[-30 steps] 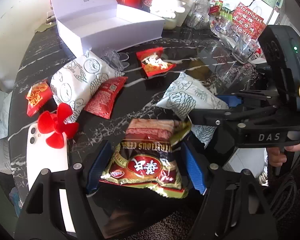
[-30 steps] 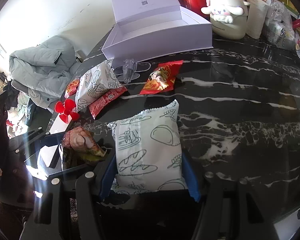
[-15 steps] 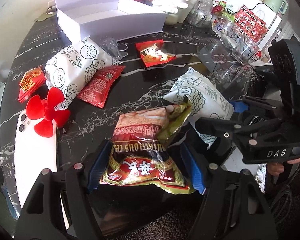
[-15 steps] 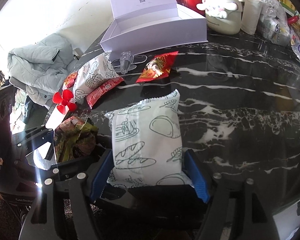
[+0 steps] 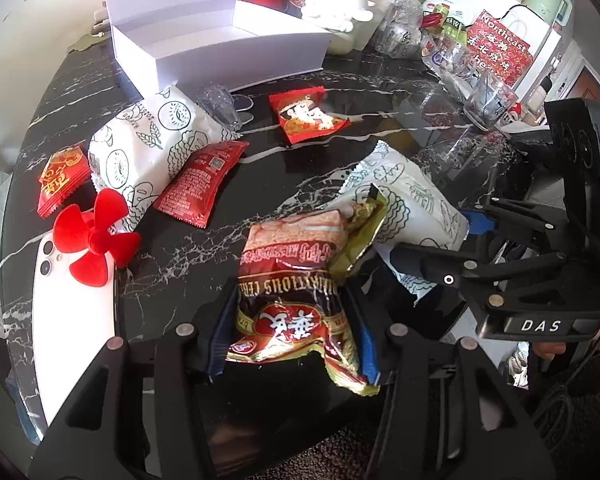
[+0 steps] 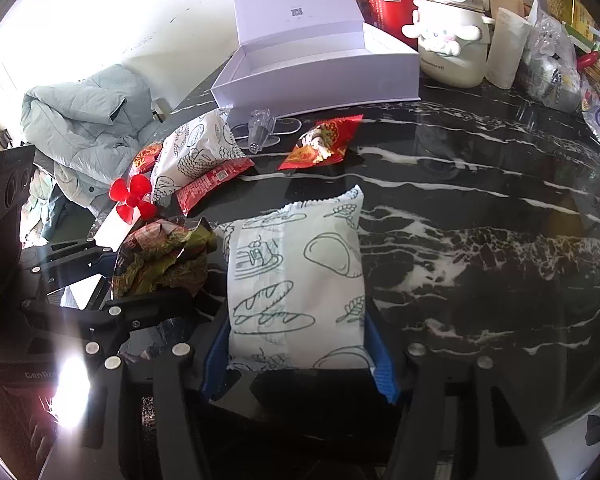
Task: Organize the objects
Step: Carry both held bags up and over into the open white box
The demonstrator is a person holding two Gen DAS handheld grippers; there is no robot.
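A red and gold cereal packet [image 5: 292,280] sits crumpled between the blue pads of my left gripper [image 5: 294,340]. The jaws are closing and the pads press its sides. Just right of it lies a white bread-print packet [image 6: 296,280], and my right gripper [image 6: 298,360] is closing with its pads against both long edges. The two packets touch at their near corners. An open white box [image 6: 312,68] stands at the back of the black marble table [image 6: 480,220].
A second white packet [image 5: 148,152], three small red sachets [image 5: 200,184] [image 5: 308,114] [image 5: 62,178] and a clear plastic piece [image 5: 220,104] lie before the box. A red fan [image 5: 96,236] rests on a white phone [image 5: 72,320]. Jars and a white kettle [image 6: 448,40] crowd the back right.
The left pads have drawn inward and the cereal packet has buckled between them. The right pads spread slightly, then came back against the bread packet. Neither hand has shifted.
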